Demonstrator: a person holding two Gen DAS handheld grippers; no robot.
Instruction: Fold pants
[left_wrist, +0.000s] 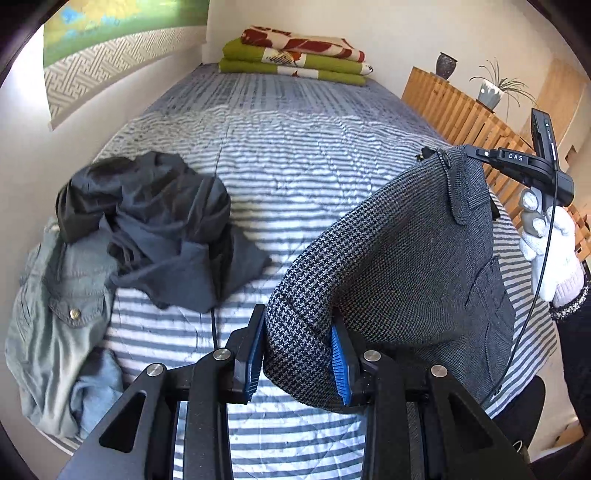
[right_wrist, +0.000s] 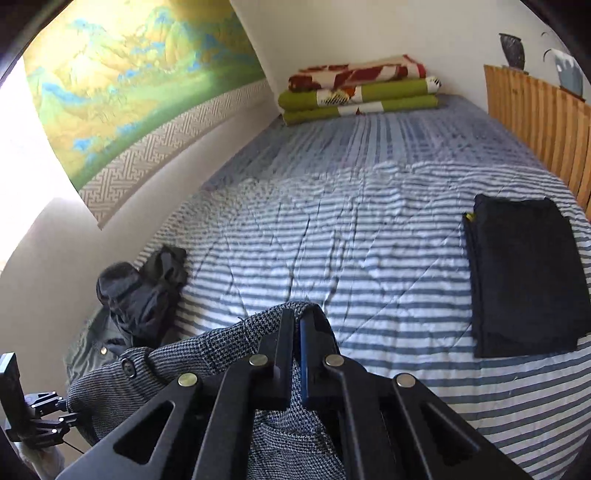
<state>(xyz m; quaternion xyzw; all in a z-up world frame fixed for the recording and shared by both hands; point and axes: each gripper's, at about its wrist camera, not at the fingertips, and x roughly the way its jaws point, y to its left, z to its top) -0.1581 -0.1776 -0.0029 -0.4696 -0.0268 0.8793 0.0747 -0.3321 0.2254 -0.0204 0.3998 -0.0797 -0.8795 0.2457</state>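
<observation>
Grey houndstooth pants (left_wrist: 406, 258) hang stretched between my two grippers above the striped bed (left_wrist: 295, 147). My left gripper (left_wrist: 297, 354) is shut on a thick bunch of the fabric, which fills the space between its blue pads (left_wrist: 338, 363). In the right wrist view my right gripper (right_wrist: 297, 332) is shut on an edge of the pants (right_wrist: 207, 354), near a button. The left wrist view shows that right gripper (left_wrist: 469, 149) at the upper right, pinching the waistband, with a white-gloved hand (left_wrist: 550, 251) on it.
A dark grey crumpled garment (left_wrist: 155, 221) and a pale denim one (left_wrist: 55, 314) are piled at the bed's left side by the wall. A folded black garment (right_wrist: 524, 273) lies at the right. Folded blankets (left_wrist: 295, 55) sit at the far end. A wooden slatted panel (left_wrist: 461, 118) borders the right.
</observation>
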